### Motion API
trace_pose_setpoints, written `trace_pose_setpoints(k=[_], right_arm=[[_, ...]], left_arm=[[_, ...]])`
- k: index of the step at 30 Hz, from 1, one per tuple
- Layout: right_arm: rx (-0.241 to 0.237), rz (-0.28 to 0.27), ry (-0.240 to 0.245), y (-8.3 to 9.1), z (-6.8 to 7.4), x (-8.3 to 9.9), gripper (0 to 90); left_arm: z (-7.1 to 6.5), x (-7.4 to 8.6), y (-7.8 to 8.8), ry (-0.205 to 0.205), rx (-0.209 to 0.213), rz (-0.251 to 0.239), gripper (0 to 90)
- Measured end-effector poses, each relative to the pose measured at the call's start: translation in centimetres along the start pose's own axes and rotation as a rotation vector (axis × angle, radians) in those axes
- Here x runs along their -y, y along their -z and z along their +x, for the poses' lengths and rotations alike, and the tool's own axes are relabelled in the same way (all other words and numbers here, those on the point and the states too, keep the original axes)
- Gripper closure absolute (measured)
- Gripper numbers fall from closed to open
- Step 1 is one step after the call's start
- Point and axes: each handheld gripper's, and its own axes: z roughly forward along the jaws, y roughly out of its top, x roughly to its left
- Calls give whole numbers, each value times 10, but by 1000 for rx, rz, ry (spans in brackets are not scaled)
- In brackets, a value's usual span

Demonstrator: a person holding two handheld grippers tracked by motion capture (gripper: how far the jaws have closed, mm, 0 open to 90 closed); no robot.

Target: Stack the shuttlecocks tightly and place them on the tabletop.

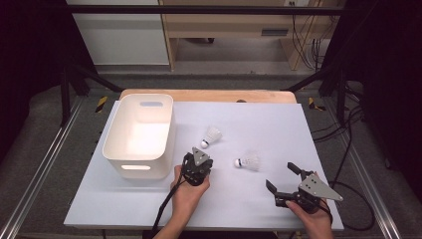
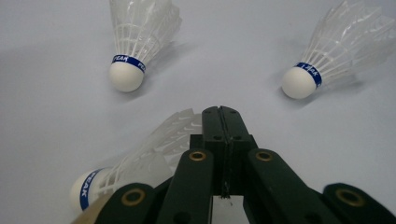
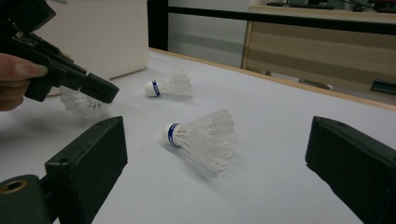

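Observation:
My left gripper (image 1: 195, 158) is at the middle of the white table, just right of the bin's near corner. In its own view the left gripper (image 2: 220, 112) is shut, pinching the feather skirt of a white shuttlecock (image 2: 140, 158), whose cork points back to the lower left. The right gripper view shows that held shuttlecock (image 3: 81, 101) hanging under the left gripper (image 3: 105, 91). Two more shuttlecocks lie on the table: a far one (image 1: 213, 135) (image 2: 135, 42) (image 3: 170, 84) and a nearer one (image 1: 249, 161) (image 2: 327, 51) (image 3: 205, 135). My right gripper (image 1: 281, 176) (image 3: 215, 154) stands open at the front right, empty and facing the nearer one.
A white plastic bin (image 1: 107, 144) (image 3: 102, 32) with handle slots stands on the table's left half; its inside looks bare. The table mat (image 1: 278, 124) ends at a wooden edge at the back. Metal frame rails run along both sides.

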Motion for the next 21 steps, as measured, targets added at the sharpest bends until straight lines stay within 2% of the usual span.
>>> trace_pose_setpoints(k=[6, 13, 21], right_arm=[[-1, 1, 0, 0, 0, 0, 57], [0, 3, 2, 0, 0, 0, 57], [1, 6, -2, 0, -1, 0, 57]], left_arm=[[2, -8, -6, 4, 6, -4, 900], [0, -7, -13, 14, 17, 7, 900], [-6, -5, -15, -13, 34, 33, 900]])
